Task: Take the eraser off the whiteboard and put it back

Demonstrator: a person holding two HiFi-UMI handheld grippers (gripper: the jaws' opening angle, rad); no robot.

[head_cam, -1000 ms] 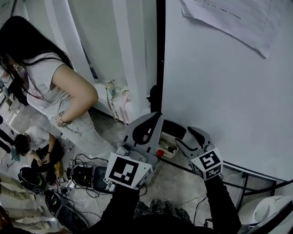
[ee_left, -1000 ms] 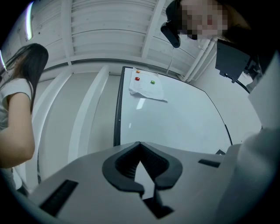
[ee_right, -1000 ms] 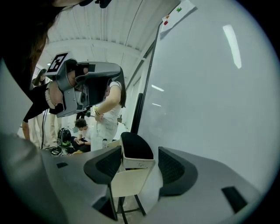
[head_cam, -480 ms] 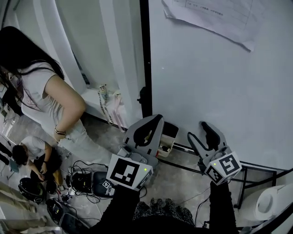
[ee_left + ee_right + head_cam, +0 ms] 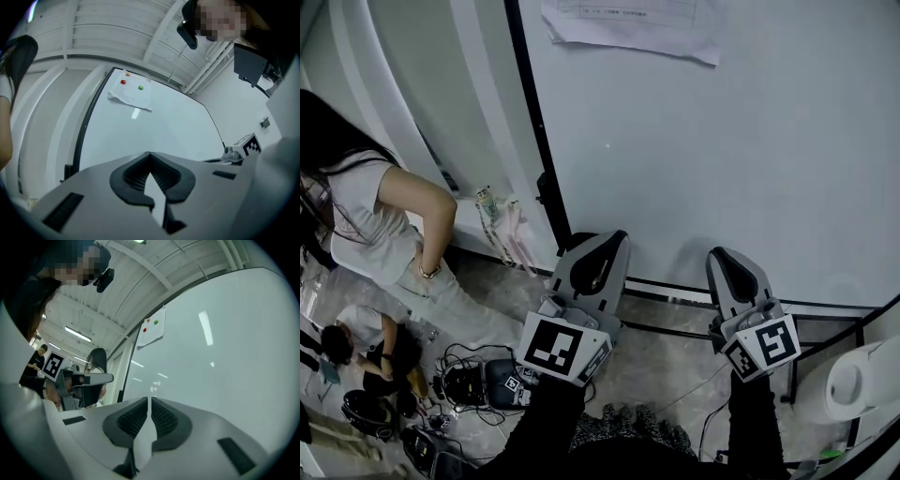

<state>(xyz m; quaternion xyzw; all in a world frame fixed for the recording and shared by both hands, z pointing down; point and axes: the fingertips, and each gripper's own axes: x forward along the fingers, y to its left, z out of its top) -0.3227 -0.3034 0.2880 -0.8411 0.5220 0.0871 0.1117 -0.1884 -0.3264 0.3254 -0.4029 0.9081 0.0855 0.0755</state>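
Note:
No eraser shows in any view. The whiteboard (image 5: 722, 141) fills the upper right of the head view, with a sheet of paper (image 5: 628, 23) at its top. My left gripper (image 5: 609, 242) is held up before the board's lower left edge, shut and empty. My right gripper (image 5: 724, 258) is beside it, to the right, in front of the board's bottom rail. Its jaws have just been closing, with nothing between them. In the left gripper view the tips (image 5: 149, 153) meet against the board (image 5: 154, 126). The right gripper's pads (image 5: 150, 399) stand a hair apart, empty.
A person (image 5: 375, 216) stands at the left, and another (image 5: 356, 342) crouches on the floor below. Cables and gear (image 5: 469, 380) lie near them. The board's black stand (image 5: 675, 291) runs under both grippers. A white round object (image 5: 862, 380) sits at the lower right.
The right gripper has risen and its jaws have gone from wide apart to together. The head view has swung so the whiteboard fills more of the picture.

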